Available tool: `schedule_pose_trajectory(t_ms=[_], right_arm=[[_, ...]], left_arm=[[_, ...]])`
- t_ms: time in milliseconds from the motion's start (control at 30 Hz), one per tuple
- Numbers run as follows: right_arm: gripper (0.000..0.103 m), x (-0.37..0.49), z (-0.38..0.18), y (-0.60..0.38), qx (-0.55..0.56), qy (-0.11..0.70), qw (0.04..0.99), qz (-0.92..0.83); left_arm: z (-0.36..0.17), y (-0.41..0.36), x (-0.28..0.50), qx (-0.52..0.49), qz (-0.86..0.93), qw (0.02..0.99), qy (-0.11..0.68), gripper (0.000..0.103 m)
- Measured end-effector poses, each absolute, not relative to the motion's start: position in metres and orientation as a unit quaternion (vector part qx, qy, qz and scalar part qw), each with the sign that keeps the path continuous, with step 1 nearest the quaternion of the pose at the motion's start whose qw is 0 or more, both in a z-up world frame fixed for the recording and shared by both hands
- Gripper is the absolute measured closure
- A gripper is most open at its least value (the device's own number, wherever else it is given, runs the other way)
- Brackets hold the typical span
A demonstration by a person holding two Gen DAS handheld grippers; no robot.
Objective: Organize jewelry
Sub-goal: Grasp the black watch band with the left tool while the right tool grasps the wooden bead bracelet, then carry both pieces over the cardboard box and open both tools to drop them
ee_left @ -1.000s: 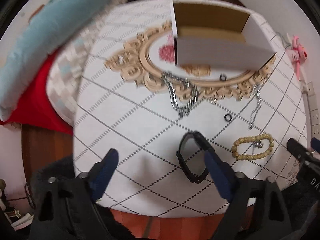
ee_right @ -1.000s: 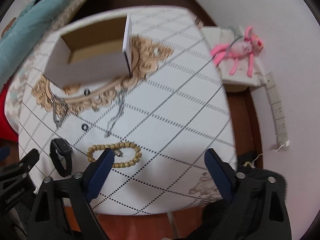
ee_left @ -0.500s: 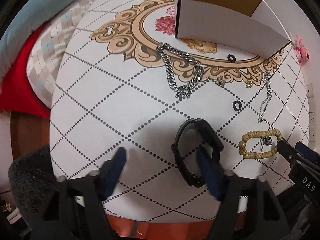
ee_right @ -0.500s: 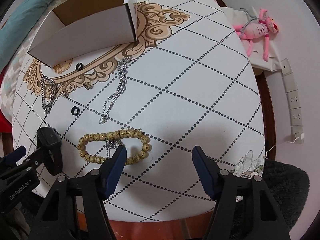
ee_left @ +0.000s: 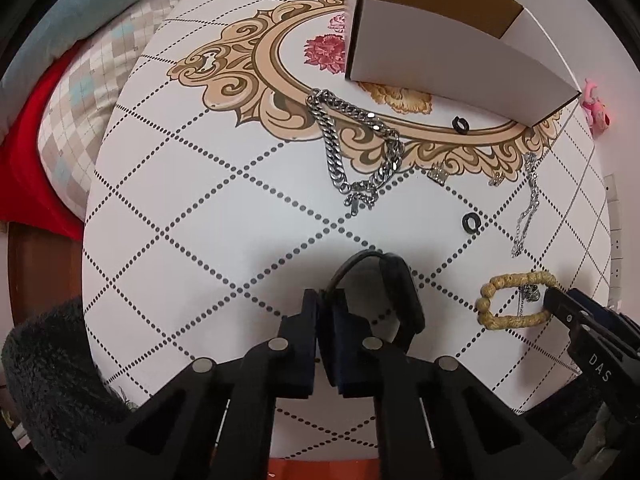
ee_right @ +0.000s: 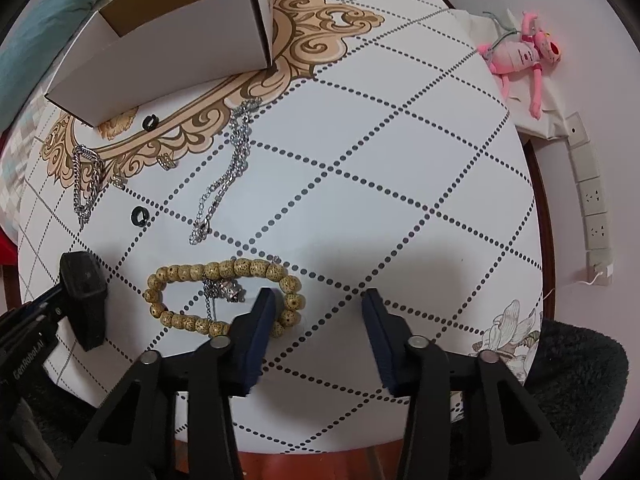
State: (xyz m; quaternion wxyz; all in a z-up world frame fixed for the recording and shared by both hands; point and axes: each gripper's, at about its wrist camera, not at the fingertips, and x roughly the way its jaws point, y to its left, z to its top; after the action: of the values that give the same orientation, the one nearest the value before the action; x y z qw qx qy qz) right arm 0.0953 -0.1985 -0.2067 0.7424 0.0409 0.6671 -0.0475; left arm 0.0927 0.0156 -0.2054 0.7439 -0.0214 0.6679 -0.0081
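My left gripper (ee_left: 325,300) is shut on the strap of a black watch band (ee_left: 400,292) lying on the white round table (ee_left: 200,240); the band also shows in the right wrist view (ee_right: 84,296). My right gripper (ee_right: 316,300) is open, its left finger over the right end of a tan bead bracelet (ee_right: 192,272), also in the left wrist view (ee_left: 516,280). An open white cardboard box (ee_left: 440,48) stands at the back. A thick silver chain (ee_left: 352,144), a thin silver chain (ee_right: 228,172) and two black rings (ee_left: 471,223) (ee_left: 460,125) lie between.
Small silver charms (ee_left: 438,174) lie near the gold ornament print. A pink plush toy (ee_right: 520,52) and wall sockets (ee_right: 592,200) are off the table's right. Pillows (ee_left: 80,92) lie to the left. A dark furry seat (ee_left: 48,380) is at the near edge.
Both grippers dropped closer to the table. My left gripper closed from wide open onto the watch band strap. My right gripper narrowed somewhat and stays open beside the bead bracelet.
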Motion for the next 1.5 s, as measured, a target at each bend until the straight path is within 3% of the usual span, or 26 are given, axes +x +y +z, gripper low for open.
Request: schedule_pose_trajectory(t_ms=[67, 100, 333, 733, 1100, 1367, 1500], right_arm=[[0.092, 0.096, -0.204, -0.196, 0.042, 0.662, 0.747, -0.041], [0.093, 0.095, -0.203, -0.193, 0.049, 0.660, 0.748, -0.038], [0.094, 0.088, -0.179, -0.198, 0.102, 0.631, 0.769, -0.015], [0.094, 0.110, -0.097, -0.175, 0.102, 0.572, 0.813, 0.037], [0.094, 0.176, -0.025, -0.180, 0.105, 0.516, 0.846, 0.084], [0.094, 0.245, -0.031, -0.184, 0.125, 0.527, 0.835, 0.099], [0.094, 0.271, -0.053, -0.186, 0.136, 0.547, 0.819, 0.105]], left_arm=[[-0.205, 0.017, 0.103, -0.024, -0.008, 0.746, 0.666, 0.099], [-0.203, 0.018, 0.104, -0.023, -0.009, 0.748, 0.663, 0.099], [-0.175, 0.020, 0.109, -0.018, -0.015, 0.766, 0.642, 0.099], [-0.105, -0.007, 0.119, -0.015, -0.038, 0.815, 0.578, 0.099], [-0.076, -0.018, 0.197, -0.056, -0.086, 0.816, 0.569, 0.099], [-0.083, -0.021, 0.259, -0.083, -0.108, 0.798, 0.587, 0.099], [-0.091, -0.019, 0.283, -0.094, -0.103, 0.783, 0.606, 0.091]])
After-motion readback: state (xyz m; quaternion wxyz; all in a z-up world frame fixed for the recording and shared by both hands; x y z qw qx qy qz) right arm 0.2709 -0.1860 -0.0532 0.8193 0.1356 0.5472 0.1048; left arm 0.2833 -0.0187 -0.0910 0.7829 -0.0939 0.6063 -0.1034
